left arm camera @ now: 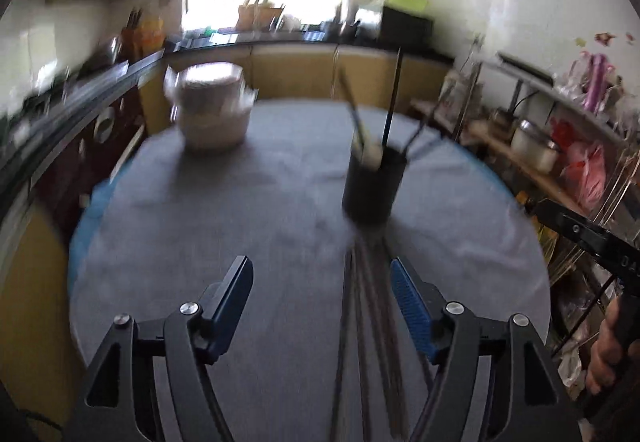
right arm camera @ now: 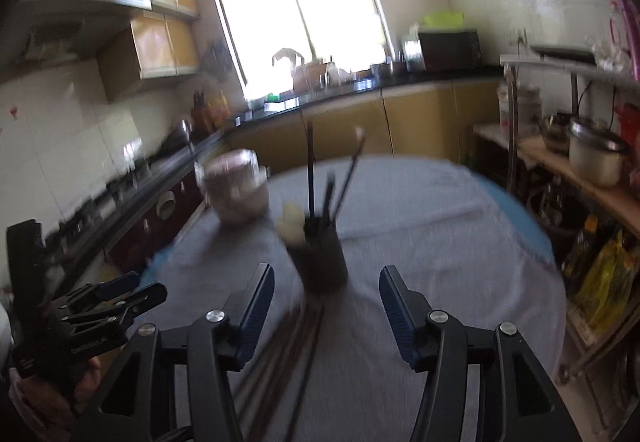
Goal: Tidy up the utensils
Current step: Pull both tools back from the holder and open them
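Grey-clothed table (left arm camera: 240, 222): loose chopsticks (left arm camera: 368, 322) lie before black holder (left arm camera: 374, 185), likely awaiting sorting. Left gripper (left arm camera: 322, 306) and right gripper (right arm camera: 326, 306) both spread, grasping nothing, poised over chopsticks.

Dark chopsticks (left arm camera: 360, 326) flat on table; black holder (left arm camera: 374, 185) upright, utensils inside

You face a bright window (right arm camera: 296, 13) above a dark countertop (right arm camera: 400, 81). Yellow cabinets (right arm camera: 152, 41) hang on the white tiled wall (right arm camera: 68, 129).
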Demonstrator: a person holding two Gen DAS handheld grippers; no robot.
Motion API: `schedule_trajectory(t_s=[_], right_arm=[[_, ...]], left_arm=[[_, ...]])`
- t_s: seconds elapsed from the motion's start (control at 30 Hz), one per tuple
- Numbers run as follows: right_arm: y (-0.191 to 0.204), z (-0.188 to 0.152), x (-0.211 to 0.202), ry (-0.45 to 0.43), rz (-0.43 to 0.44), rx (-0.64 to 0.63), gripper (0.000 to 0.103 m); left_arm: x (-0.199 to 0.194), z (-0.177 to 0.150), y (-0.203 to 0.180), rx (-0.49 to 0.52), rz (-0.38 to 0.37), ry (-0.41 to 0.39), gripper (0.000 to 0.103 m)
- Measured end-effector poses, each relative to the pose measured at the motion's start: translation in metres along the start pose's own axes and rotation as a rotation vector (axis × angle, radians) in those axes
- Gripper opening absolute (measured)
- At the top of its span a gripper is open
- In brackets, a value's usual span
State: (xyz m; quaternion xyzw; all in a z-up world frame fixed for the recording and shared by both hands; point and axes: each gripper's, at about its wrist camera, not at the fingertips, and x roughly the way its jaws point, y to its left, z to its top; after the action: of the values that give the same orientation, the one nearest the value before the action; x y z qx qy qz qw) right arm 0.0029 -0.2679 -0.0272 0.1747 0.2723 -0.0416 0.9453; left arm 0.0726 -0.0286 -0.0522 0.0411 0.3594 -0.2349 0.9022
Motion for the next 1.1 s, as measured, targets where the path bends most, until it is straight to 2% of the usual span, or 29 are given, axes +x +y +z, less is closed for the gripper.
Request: schedule_trajectory(t_s=[0.13, 0.23, 0.33, 0.57, 1.1], right_arm=[[-0.007, -0.032, 0.017, 0.102, -0.008, 0.025, 0.058], [-0.010, -0.053, 0.022, 0.152, -0.013, 0.026, 0.058], [-0.010, -0.067, 0.024, 0.183, -0.012, 0.025, 0.058], [-0.009, -0.083, 0.033, 0.242, -0.002, 0.035, 0.058], [0.012, -0.092, 0.049, 0.299, 0.031, 0.007, 0.058]], left_arm=[[0.007, -0.033, 0.004, -0.054, 0.064, 0.075, 0.072], [0.008, -0.052, 0.005, -0.055, 0.118, 0.099, 0.072], [0.011, -0.065, 0.005, -0.047, 0.140, 0.122, 0.072], [0.017, -0.068, 0.008, -0.055, 0.152, 0.146, 0.072], [0.022, -0.071, 0.013, -0.054, 0.185, 0.155, 0.072]])
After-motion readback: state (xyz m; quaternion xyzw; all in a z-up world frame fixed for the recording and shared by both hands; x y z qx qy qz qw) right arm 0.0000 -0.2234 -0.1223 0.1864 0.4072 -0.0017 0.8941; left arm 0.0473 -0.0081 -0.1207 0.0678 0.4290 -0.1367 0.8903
